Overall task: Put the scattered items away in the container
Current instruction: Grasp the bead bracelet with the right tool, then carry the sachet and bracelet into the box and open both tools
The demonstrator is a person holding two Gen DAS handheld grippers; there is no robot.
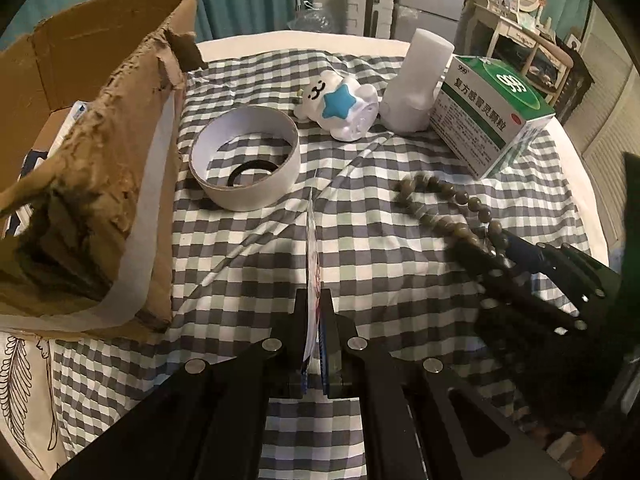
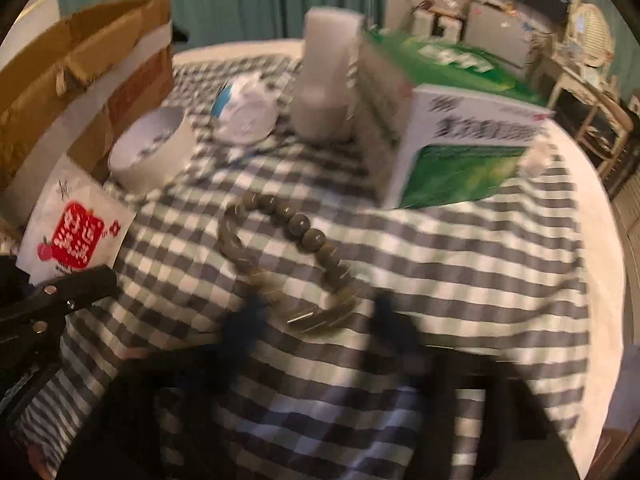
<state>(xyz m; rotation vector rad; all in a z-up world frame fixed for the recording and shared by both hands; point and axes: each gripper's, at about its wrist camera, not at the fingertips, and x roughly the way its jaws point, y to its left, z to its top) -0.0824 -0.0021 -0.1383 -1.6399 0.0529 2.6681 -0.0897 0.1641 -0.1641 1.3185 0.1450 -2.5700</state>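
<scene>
Left gripper (image 1: pixel 314 320): reaching forward low over the checked cloth (image 1: pixel 360 240), its fingers pointing toward 12 o'clock; the jaws are clamping a thin white packet (image 1: pixel 311 264) held edge-on between them.
Packet from the right wrist view: showing its flat face with a red printed label (image 2: pixel 76 232), sitting at 9 o'clock in that view, with the left gripper's black finger (image 2: pixel 80 284) pressing against its lower edge.
Right gripper (image 2: pixel 316 316): coming in at 4 o'clock of the left wrist view (image 1: pixel 520 264), angling down toward the cloth; its fingers are standing apart on either side of the near end of the bead bracelet (image 2: pixel 280 248), and the blur is making it impossible to tell whether they are touching the beads.
Bead bracelet (image 1: pixel 448 208): lying on the cloth, at 2 o'clock from the left gripper, just beside the medicine box.
Cardboard box (image 1: pixel 100 140): standing open at 10 o'clock of the left gripper, its torn rim facing the cloth.
Tape roll (image 1: pixel 244 156): lying flat at 11 o'clock, just beside the cardboard box.
White toy (image 1: pixel 340 104): lying on its side at 12 o'clock, beyond the tape roll.
White bottle (image 1: pixel 416 84): standing between the toy and the green-and-white medicine box (image 1: pixel 488 112), at 1 o'clock.
</scene>
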